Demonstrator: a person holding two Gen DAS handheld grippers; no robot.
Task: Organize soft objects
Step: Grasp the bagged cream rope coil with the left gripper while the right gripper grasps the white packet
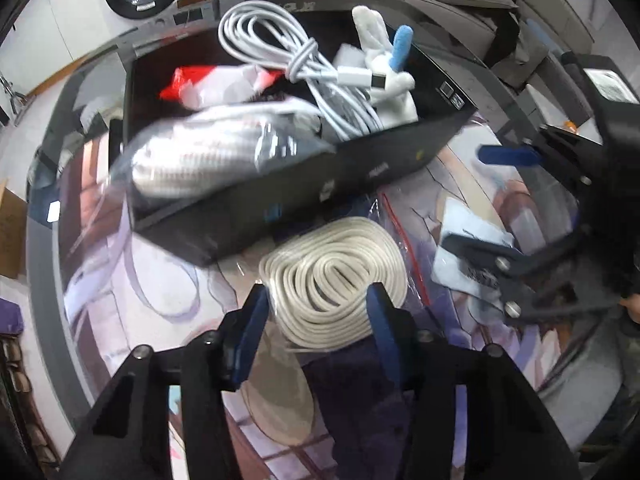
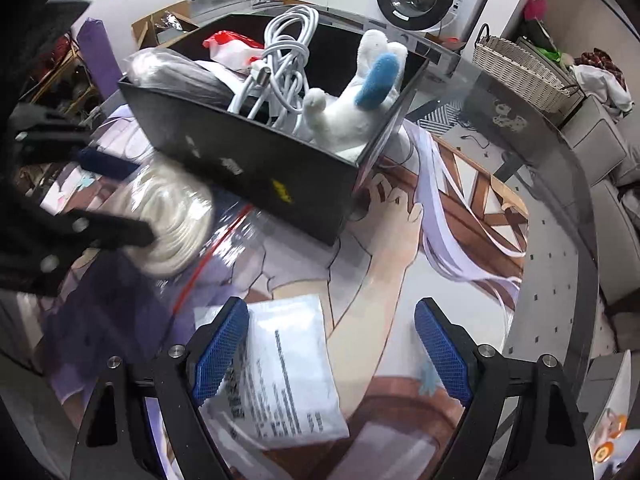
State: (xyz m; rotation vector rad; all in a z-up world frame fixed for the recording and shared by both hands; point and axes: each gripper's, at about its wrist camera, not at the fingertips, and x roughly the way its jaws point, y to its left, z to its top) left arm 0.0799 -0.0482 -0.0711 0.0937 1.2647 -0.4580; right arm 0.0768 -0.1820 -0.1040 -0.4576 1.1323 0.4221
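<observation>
Two grippers work over a worktop (image 2: 560, 264) covered by a printed cartoon mat. In the lower centre of the left wrist view, the left gripper (image 1: 316, 312) has its blue pads set against both sides of a coiled cream rope (image 1: 332, 280) sealed in a clear bag, just below a black box (image 1: 304, 184). That box, in the upper half of both views, holds a white cable bundle (image 1: 288, 60), a white and blue plush toy (image 2: 352, 108), a red and white packet (image 1: 212, 80) and another bagged coil (image 1: 192, 156). The right gripper (image 2: 332, 344) stands wide open with nothing gripped, above a white printed pouch (image 2: 288, 364) lying on the mat at the lower centre of its view.
</observation>
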